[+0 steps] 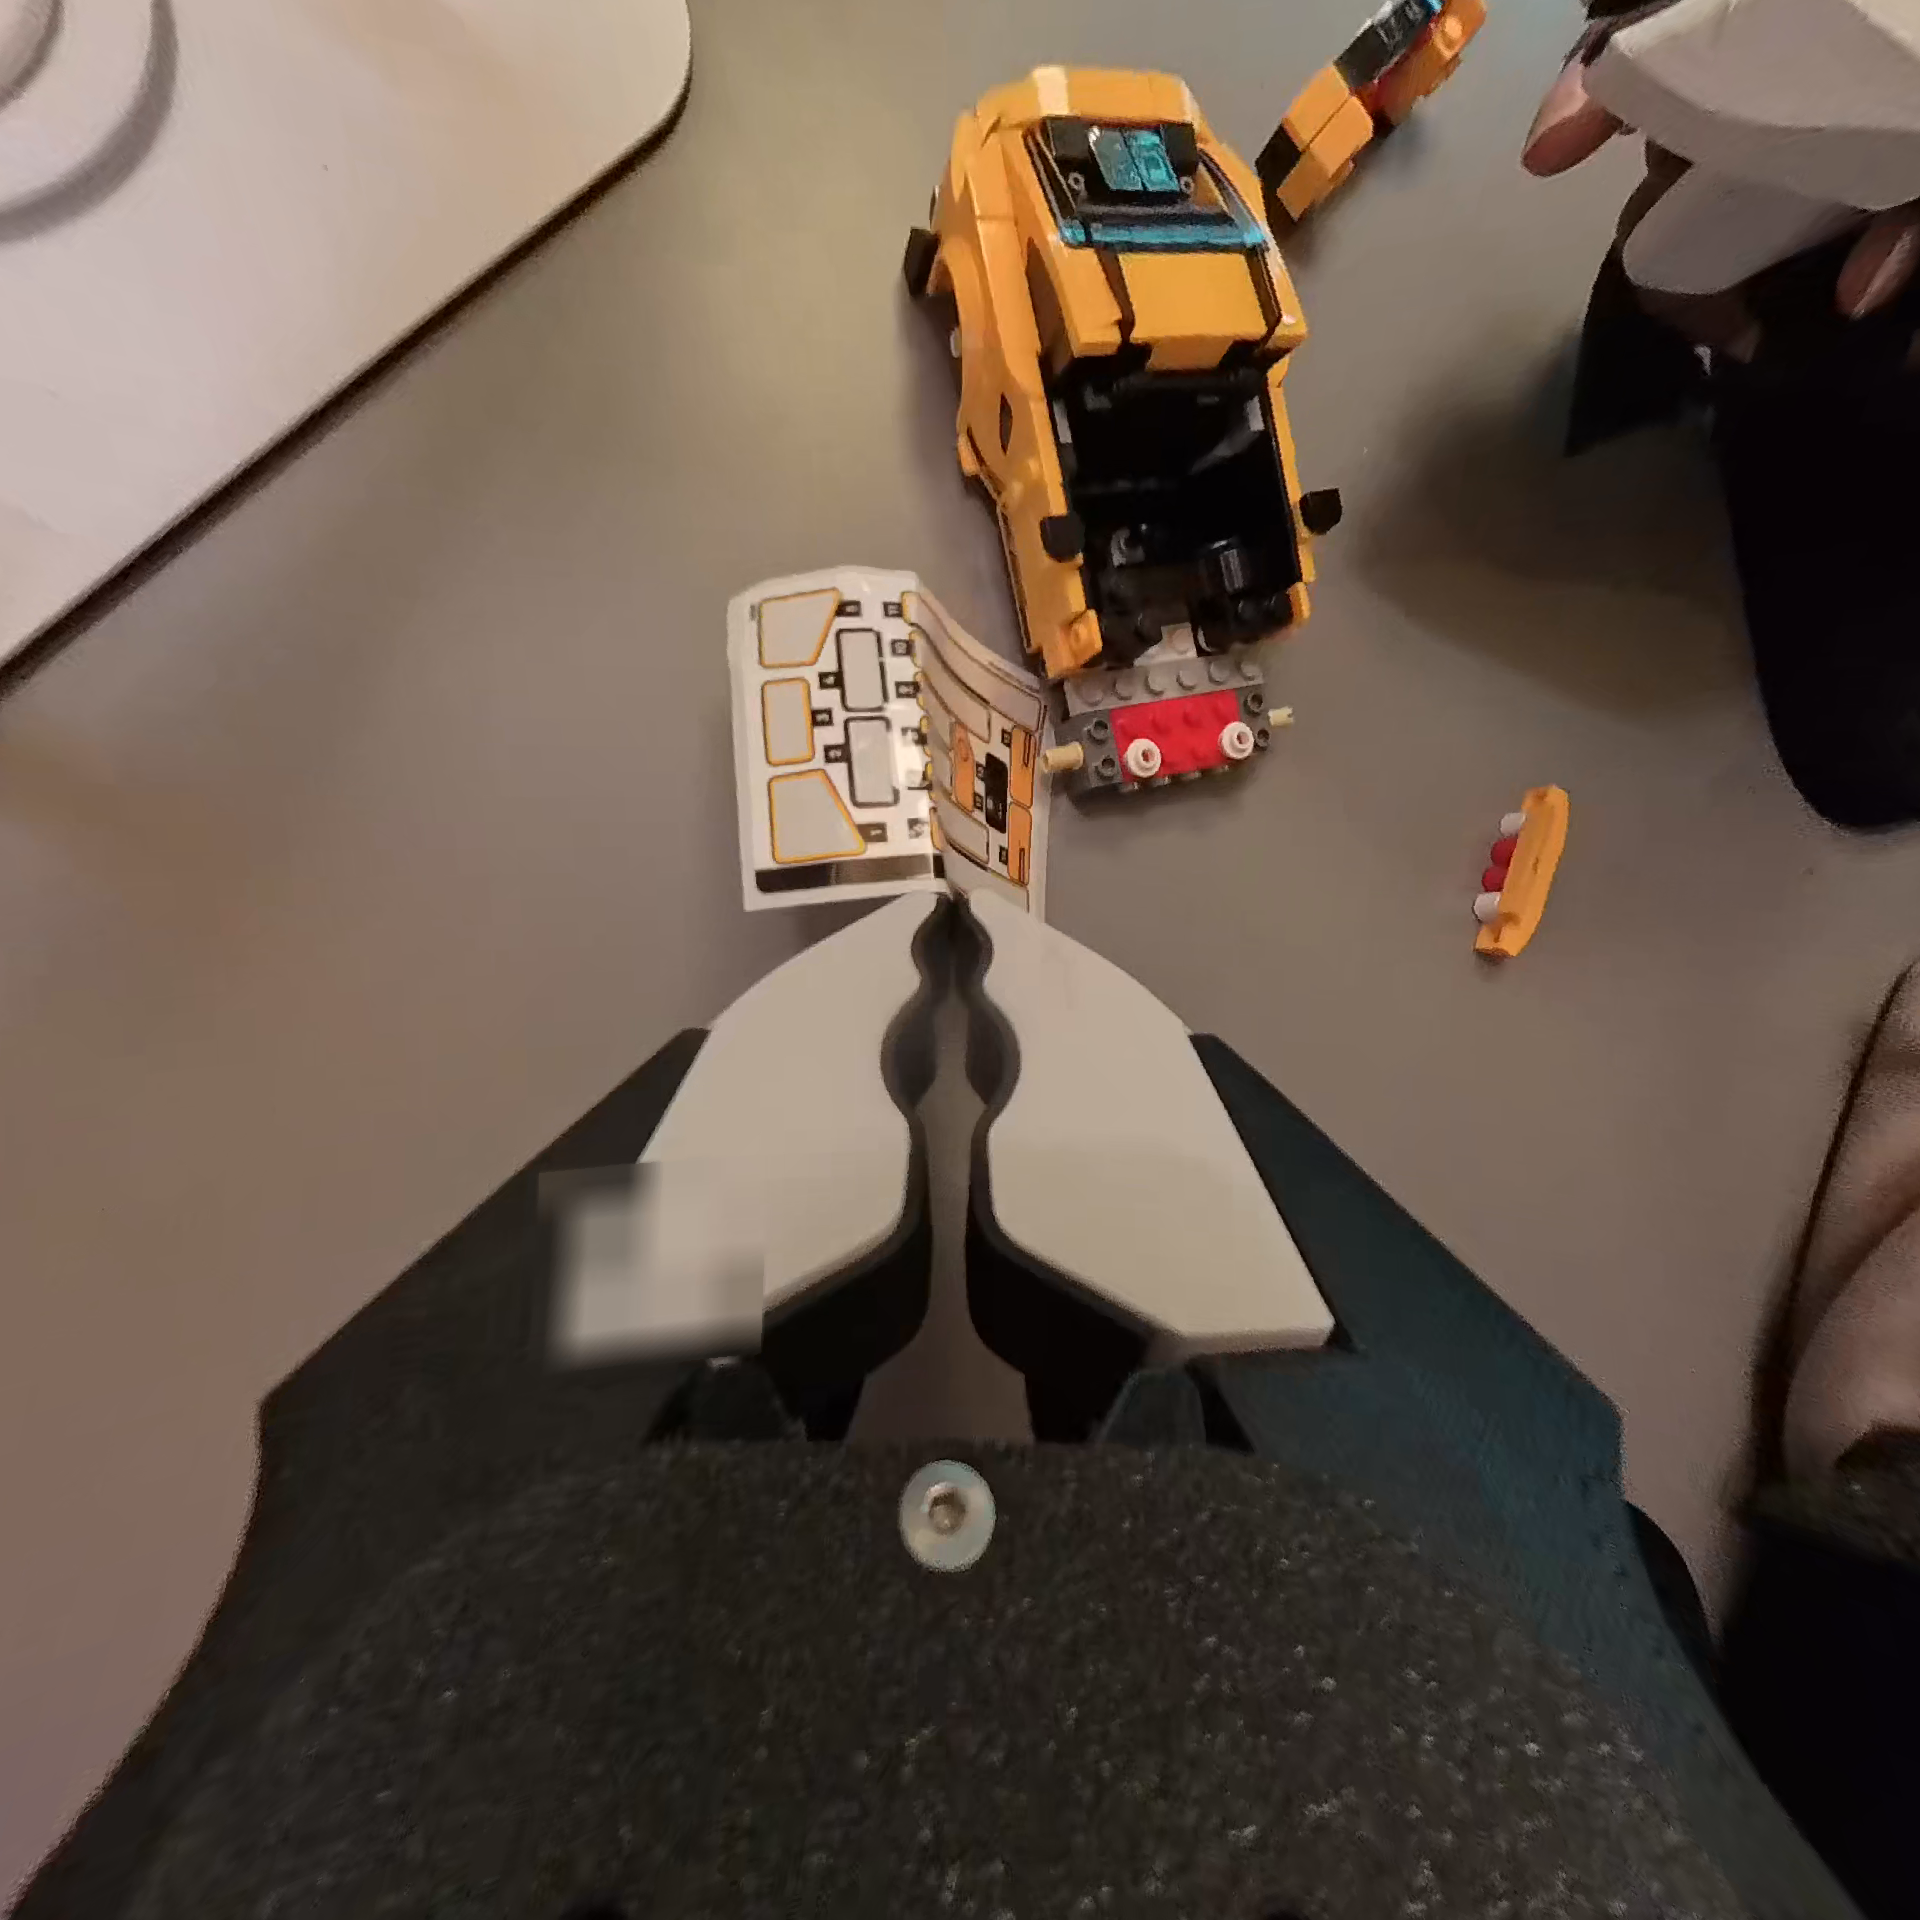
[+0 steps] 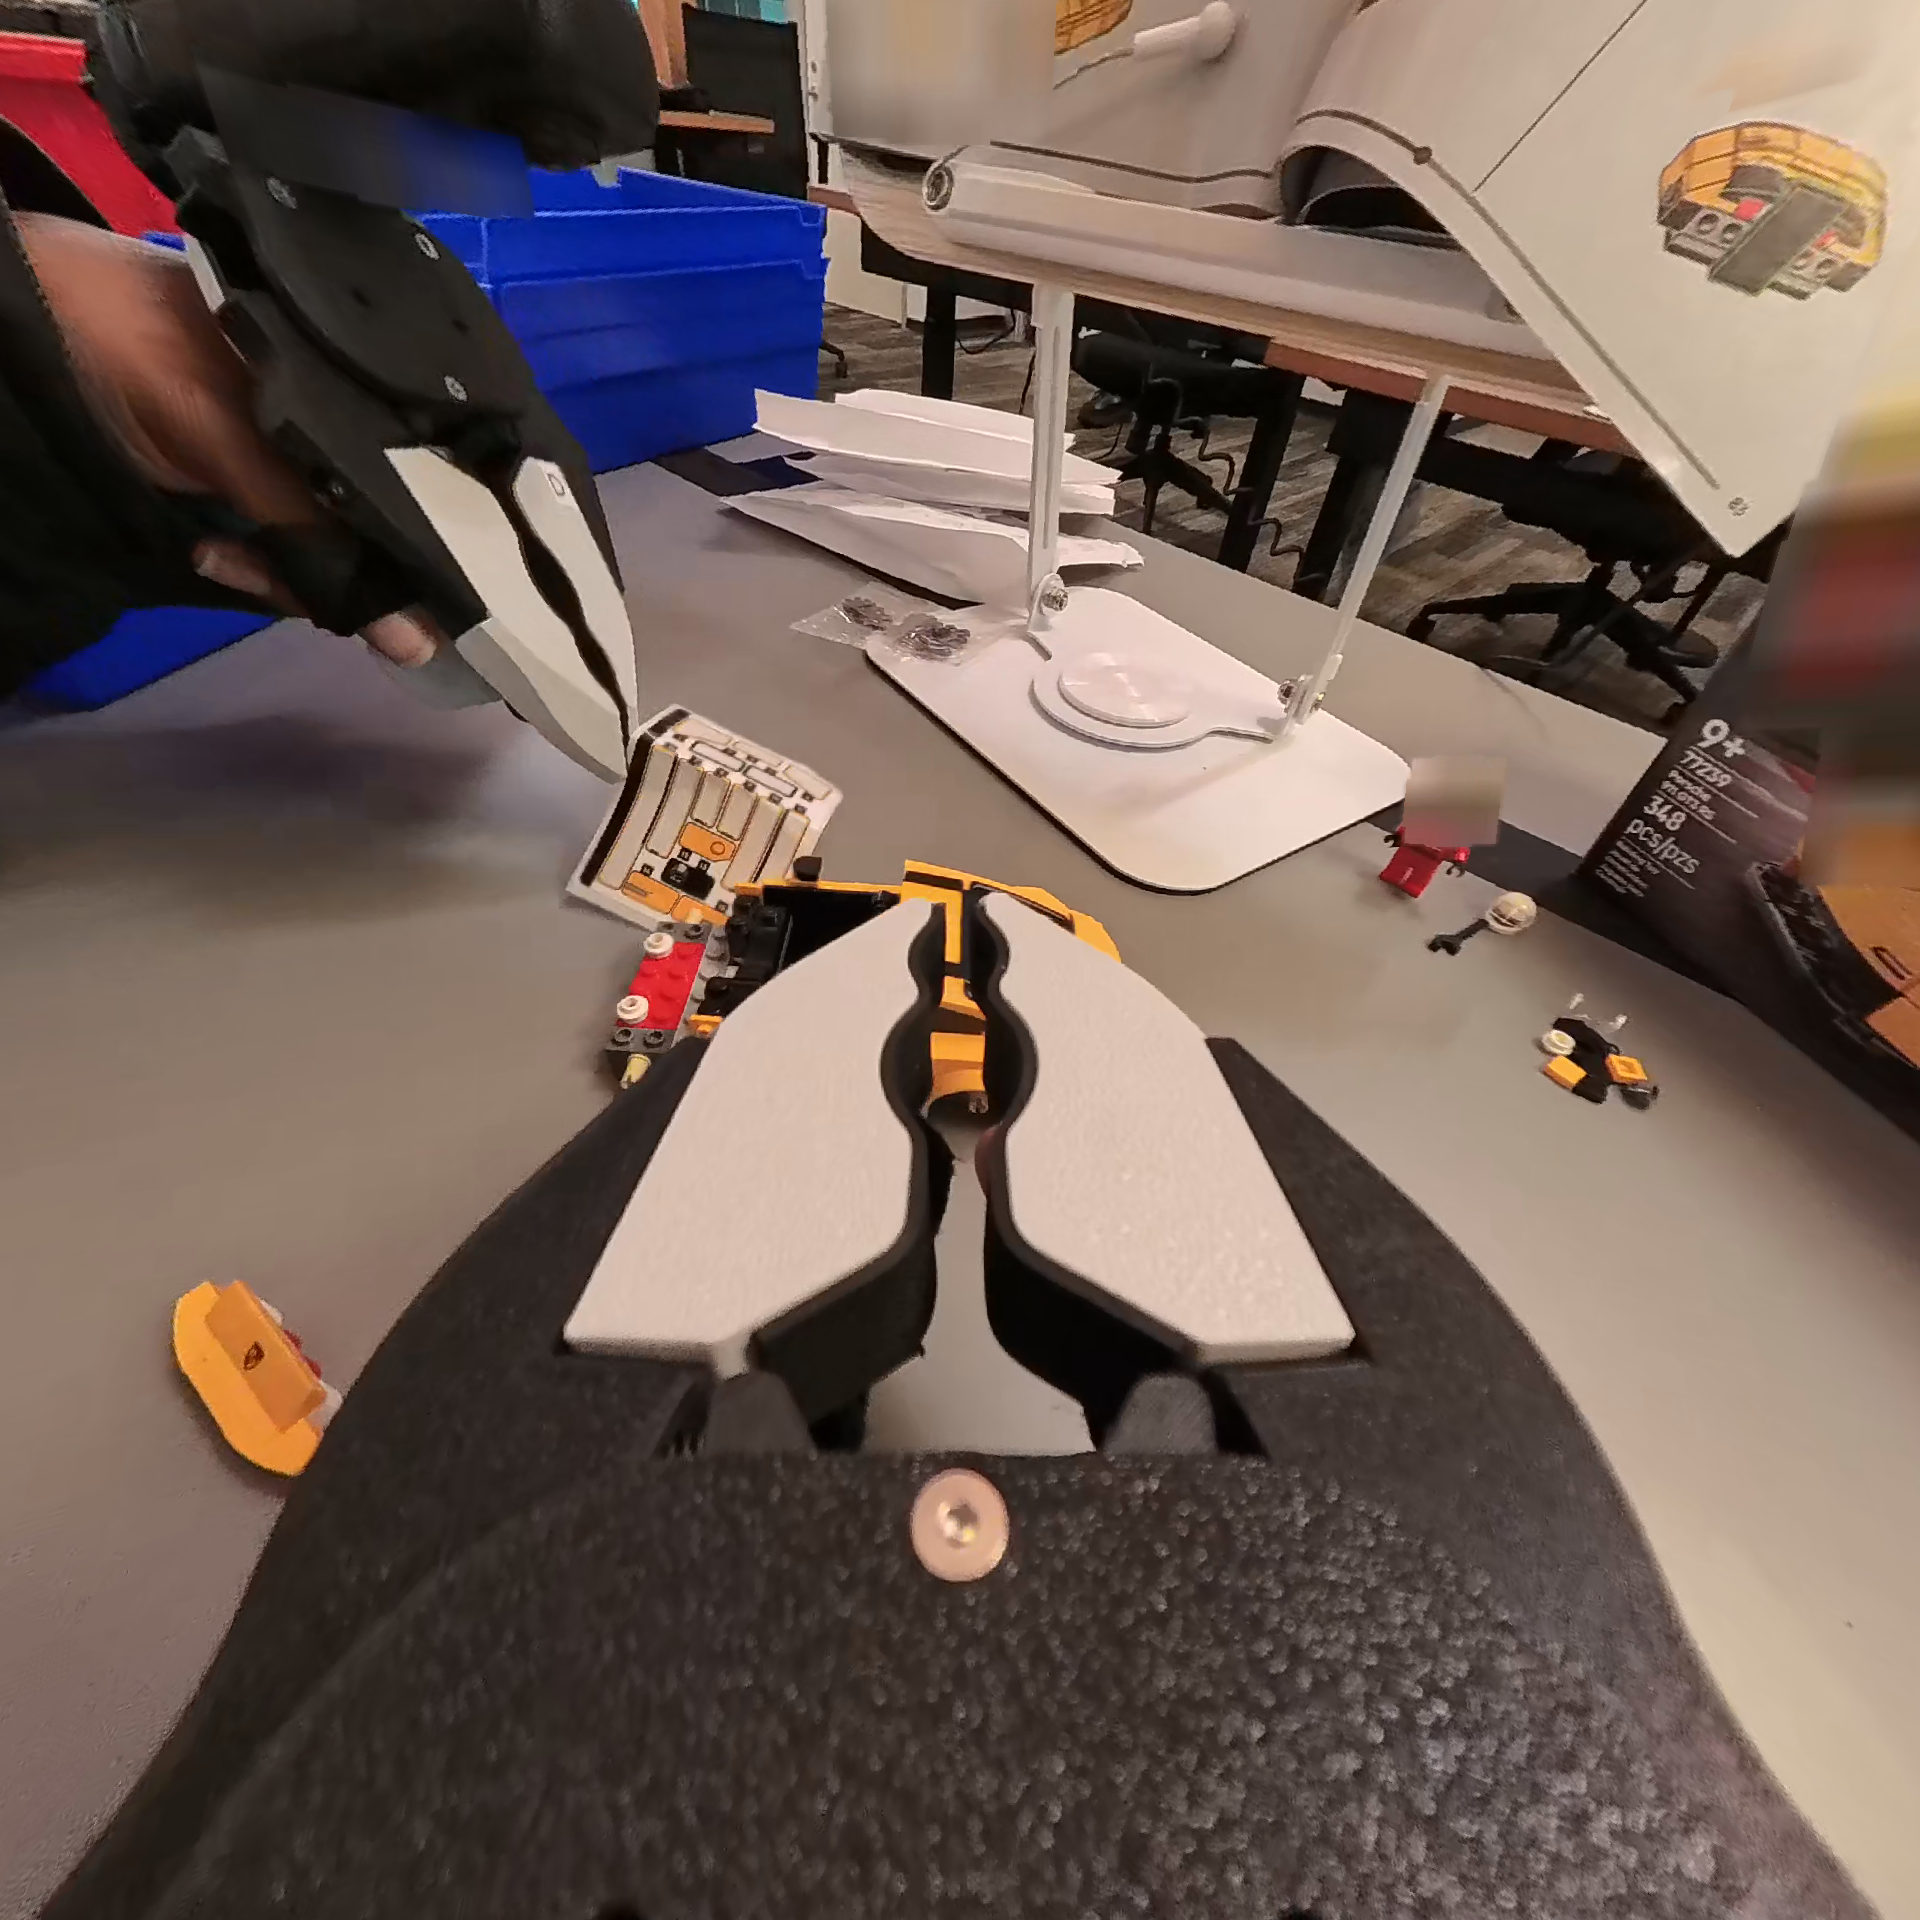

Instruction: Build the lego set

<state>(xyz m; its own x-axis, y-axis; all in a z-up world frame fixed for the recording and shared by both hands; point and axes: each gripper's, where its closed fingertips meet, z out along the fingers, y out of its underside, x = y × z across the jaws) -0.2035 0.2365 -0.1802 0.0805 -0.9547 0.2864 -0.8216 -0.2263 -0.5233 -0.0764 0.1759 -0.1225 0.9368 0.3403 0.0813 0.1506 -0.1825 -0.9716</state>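
Item 1 — left hand-held gripper (image 1: 951, 909): grey fingers brought together, their tips pinching the near edge of the sticker sheet (image 1: 883, 738). The sheet is bent along a fold, one half lifted, its far edge just beside the car's chassis end.

Item 2 — right hand-held gripper (image 2: 958, 906): fingers nearly together with a thin slit between the tips, lying over the yellow car body; whether they grip it cannot be told from either view.

Item 3: yellow lego car (image 1: 1117, 353), partly built, standing on the grey worktop (image 1: 468, 644). Black stripes on the bonnet, blue windscreen piece, cabin open and black inside. At its near end a grey plate carries a red studded brick (image 1: 1174, 738) with two white round studs and tan axle pins at either side.

Item 4: small yellow bumper piece (image 1: 1522, 868) with red and white studs, lying apart from the car on the worktop.

Item 5: yellow-and-black sub-assembly (image 1: 1361, 104) beyond the car, near the top edge of the left wrist view.

Item 6: white stand (image 2: 1143, 727) with flat base and two thin legs, holding an open instruction booklet (image 2: 1662, 260).

Item 7: red minifigure (image 2: 1418, 862), a white helmet piece (image 2: 1512, 914) and a little cluster of black and yellow parts (image 2: 1595, 1060), loose on the worktop at right.

Item 8: set box (image 2: 1766, 883), dark, at the right edge.

Item 9: blue bins (image 2: 665, 312) and white paper bags (image 2: 914, 468) at the rear.
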